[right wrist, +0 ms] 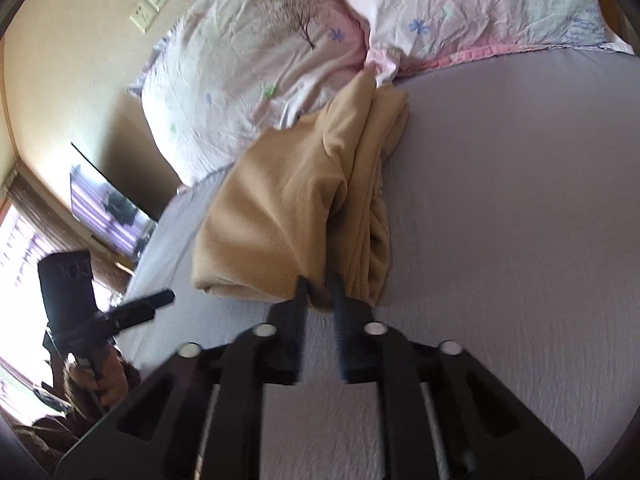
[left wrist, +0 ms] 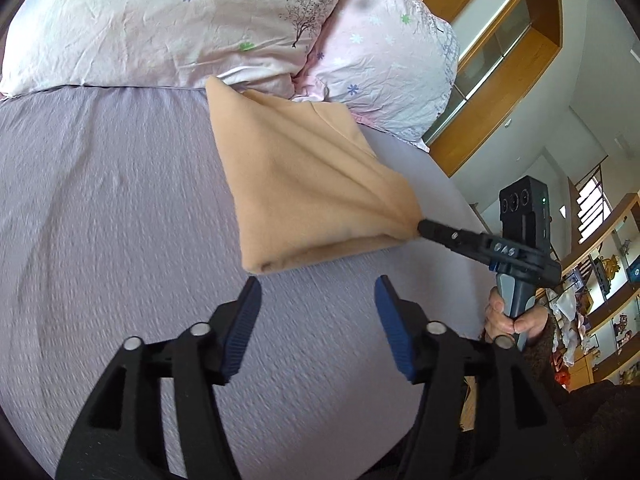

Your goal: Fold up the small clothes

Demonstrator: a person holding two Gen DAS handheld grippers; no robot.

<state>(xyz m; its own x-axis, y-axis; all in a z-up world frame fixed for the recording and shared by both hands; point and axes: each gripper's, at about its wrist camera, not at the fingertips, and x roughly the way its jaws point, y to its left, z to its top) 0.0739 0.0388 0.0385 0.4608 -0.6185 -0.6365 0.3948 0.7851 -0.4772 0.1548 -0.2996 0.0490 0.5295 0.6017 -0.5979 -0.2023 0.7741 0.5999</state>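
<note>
Below the pillows (left wrist: 200, 28), the cloth (left wrist: 304, 184) lies partly folded on the bed (left wrist: 100, 200), one corner pinched shut in the right gripper (right wrist: 320, 292). Just short of the cloth's near corner, the left gripper (left wrist: 316, 292) hovers spread and empty, likely nearer for the next pinch.

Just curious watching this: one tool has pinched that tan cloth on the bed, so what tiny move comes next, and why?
Probably the open left gripper closes on the cloth's near corner; the right gripper already holds the other.
</note>
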